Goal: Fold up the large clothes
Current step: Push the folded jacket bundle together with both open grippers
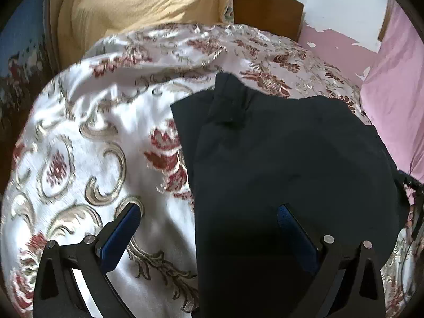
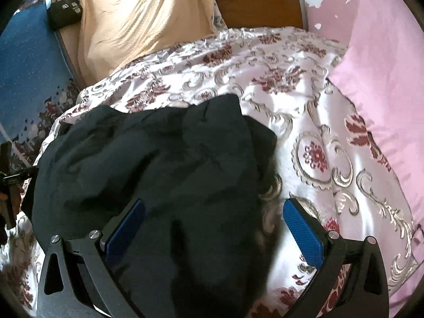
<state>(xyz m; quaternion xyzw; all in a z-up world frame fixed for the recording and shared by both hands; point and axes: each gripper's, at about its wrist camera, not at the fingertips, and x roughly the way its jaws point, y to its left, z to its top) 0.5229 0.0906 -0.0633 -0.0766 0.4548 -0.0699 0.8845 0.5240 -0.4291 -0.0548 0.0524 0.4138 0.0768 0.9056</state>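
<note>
- While the dark garment (image 1: 286, 153) lies bunched on the floral bedspread (image 1: 87, 137), the left gripper (image 1: 209, 212) hangs wide, empty
- Right gripper (image 2: 214, 209) wide too, straddling the garment's right edge

The garment (image 1: 286, 143) lies on the bedspread (image 1: 87, 137), bunched in a heap. Behind the bedspread stands the headboard (image 2: 259, 2), with a draped cloth (image 2: 137, 23) to its left and a bag (image 2: 63, 9) further left. A wall (image 2: 384, 53) runs along the bed's right side. The left gripper (image 1: 209, 217) hangs over the garment's left edge, the right gripper (image 2: 214, 212) over its right edge.
</note>
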